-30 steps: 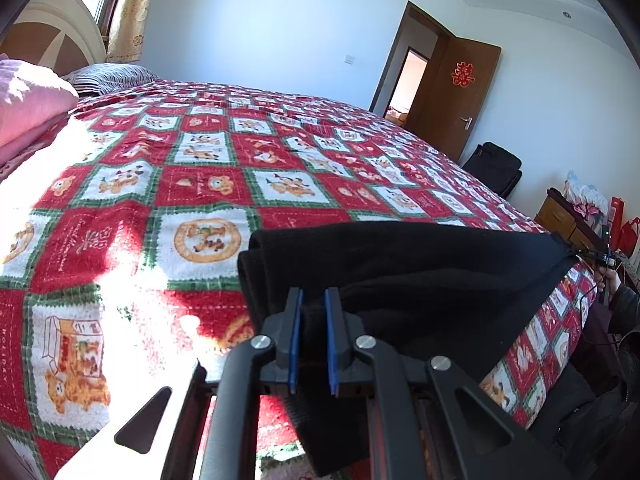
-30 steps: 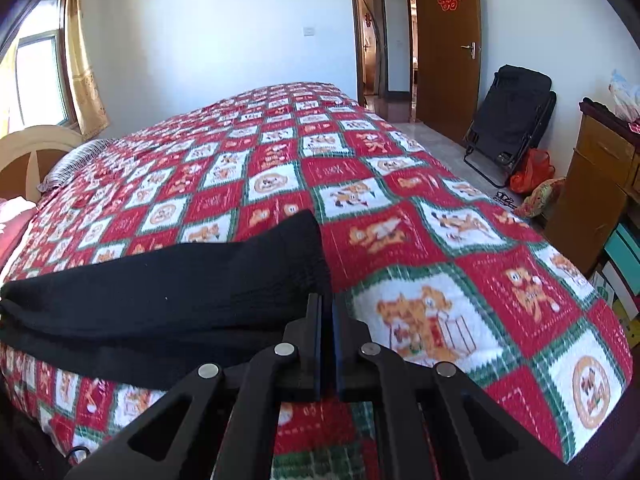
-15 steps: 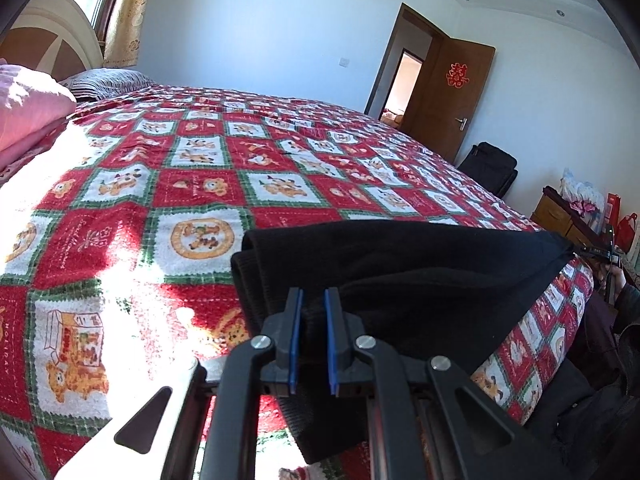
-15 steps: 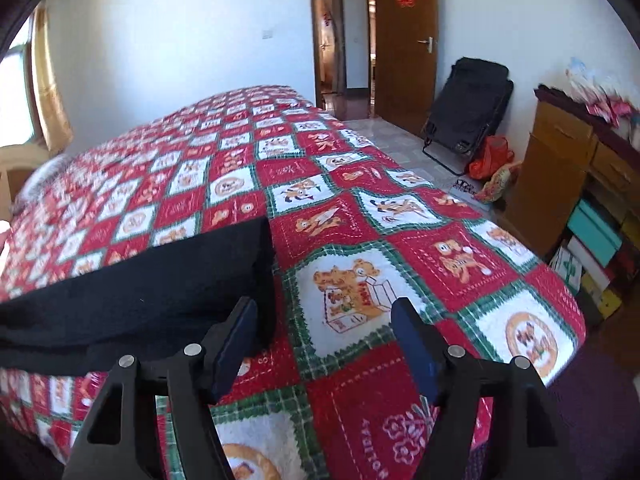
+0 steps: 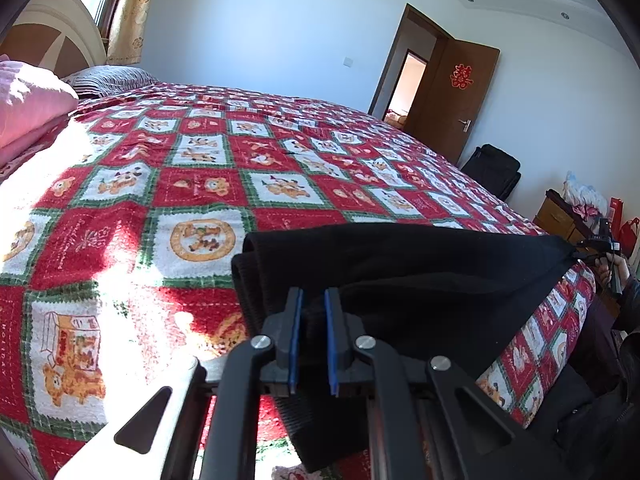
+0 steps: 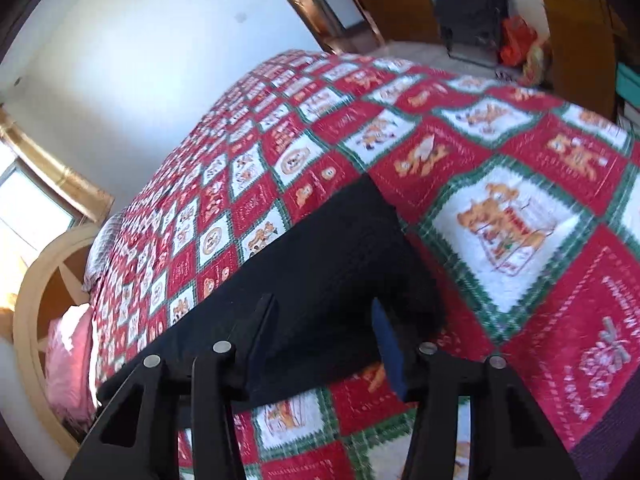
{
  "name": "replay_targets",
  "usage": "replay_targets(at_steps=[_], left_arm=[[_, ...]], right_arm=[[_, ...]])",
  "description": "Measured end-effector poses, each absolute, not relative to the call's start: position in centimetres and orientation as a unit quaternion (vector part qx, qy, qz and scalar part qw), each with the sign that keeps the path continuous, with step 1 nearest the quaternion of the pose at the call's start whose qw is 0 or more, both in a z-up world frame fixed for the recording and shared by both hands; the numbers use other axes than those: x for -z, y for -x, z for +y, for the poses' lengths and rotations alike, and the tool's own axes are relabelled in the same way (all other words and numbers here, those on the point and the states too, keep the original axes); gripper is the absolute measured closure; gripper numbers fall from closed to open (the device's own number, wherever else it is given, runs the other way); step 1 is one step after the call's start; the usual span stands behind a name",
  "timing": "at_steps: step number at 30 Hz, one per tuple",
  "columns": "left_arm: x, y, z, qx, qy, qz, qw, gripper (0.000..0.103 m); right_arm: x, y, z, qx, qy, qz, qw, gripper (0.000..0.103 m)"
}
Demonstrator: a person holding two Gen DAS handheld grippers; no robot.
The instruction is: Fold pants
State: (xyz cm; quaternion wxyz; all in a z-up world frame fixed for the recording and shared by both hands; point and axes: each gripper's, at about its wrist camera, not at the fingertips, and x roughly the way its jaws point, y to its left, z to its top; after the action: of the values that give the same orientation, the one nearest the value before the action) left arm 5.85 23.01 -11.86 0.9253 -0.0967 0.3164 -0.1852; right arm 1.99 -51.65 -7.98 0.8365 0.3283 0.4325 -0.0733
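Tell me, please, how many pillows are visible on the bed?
2: a pink pillow at the headboard end and a striped pillow just beyond it; others may be hidden.

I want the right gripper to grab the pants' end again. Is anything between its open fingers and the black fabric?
Nothing visible. The right gripper is open right at the end of the black folded pants, which lie on the red checked bedspread; only dark fabric shows between the fingers.

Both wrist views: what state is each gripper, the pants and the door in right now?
left gripper: shut on the pants' left end.
right gripper: open, jaws spread over the other end, holding nothing.
black pants: folded lengthwise into a long strip, lying along the bed's near edge.
door: open.
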Motion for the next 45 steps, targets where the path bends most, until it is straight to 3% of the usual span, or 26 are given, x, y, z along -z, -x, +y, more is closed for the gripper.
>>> replay_targets(at_steps=[2,3,4,5,8,11,14,23,28,32,34,35,40,45], left_arm=[[11.9,-5.9,23.0,0.185,0.096,0.316,0.926,0.091],[12.0,-5.8,23.0,0.186,0.097,0.315,0.926,0.091],[12.0,-5.9,23.0,0.186,0.099,0.315,0.925,0.091],[12.0,-5.9,23.1,0.186,0.102,0.314,0.925,0.091],[12.2,-6.0,23.3,0.186,0.114,0.313,0.924,0.091],[12.0,-5.9,23.3,0.181,0.117,0.311,0.926,0.091],[11.7,-5.6,23.2,0.181,0.12,0.303,0.928,0.091],[12.6,-5.4,23.7,0.192,0.133,0.306,0.923,0.091],[12.1,-5.4,23.4,0.191,0.128,0.305,0.924,0.091],[12.0,-5.0,23.4,0.189,0.126,0.304,0.925,0.091],[12.1,-5.0,23.4,0.189,0.127,0.305,0.925,0.091],[12.2,-5.1,23.4,0.188,0.126,0.308,0.924,0.091],[12.0,-5.5,23.2,0.184,0.119,0.31,0.925,0.091],[12.0,-5.5,23.1,0.179,0.12,0.307,0.927,0.091]], right_arm=[[8.5,-3.1,-51.6,0.102,-0.325,0.445,0.828,0.06],[8.6,-3.7,-51.6,0.116,-0.319,0.451,0.825,0.075],[8.6,-4.3,-51.6,0.139,-0.304,0.458,0.824,0.099],[8.4,-4.8,-51.6,0.141,-0.299,0.456,0.826,0.1],[5.6,-7.2,-51.0,0.115,-0.273,0.419,0.858,0.1],[0.0,-8.7,-50.0,0.058,-0.255,0.329,0.907,0.1],[-1.5,-7.4,-49.3,0.042,-0.243,0.305,0.92,0.1],[7.7,0.7,-52.7,0.086,-0.299,0.371,0.875,0.1],[9.2,1.5,-52.9,0.113,-0.286,0.389,0.869,0.1],[8.5,1.9,-52.3,0.146,-0.268,0.397,0.866,0.09],[7.1,2.6,-51.1,0.197,-0.223,0.395,0.869,0.069],[6.4,2.7,-50.4,0.214,-0.201,0.391,0.873,0.066],[3.4,1.4,-42.6,0.127,-0.109,0.37,0.914,0.064],[5.6,-2.5,-27.2,-0.093,0.038,0.41,0.906,0.065]])
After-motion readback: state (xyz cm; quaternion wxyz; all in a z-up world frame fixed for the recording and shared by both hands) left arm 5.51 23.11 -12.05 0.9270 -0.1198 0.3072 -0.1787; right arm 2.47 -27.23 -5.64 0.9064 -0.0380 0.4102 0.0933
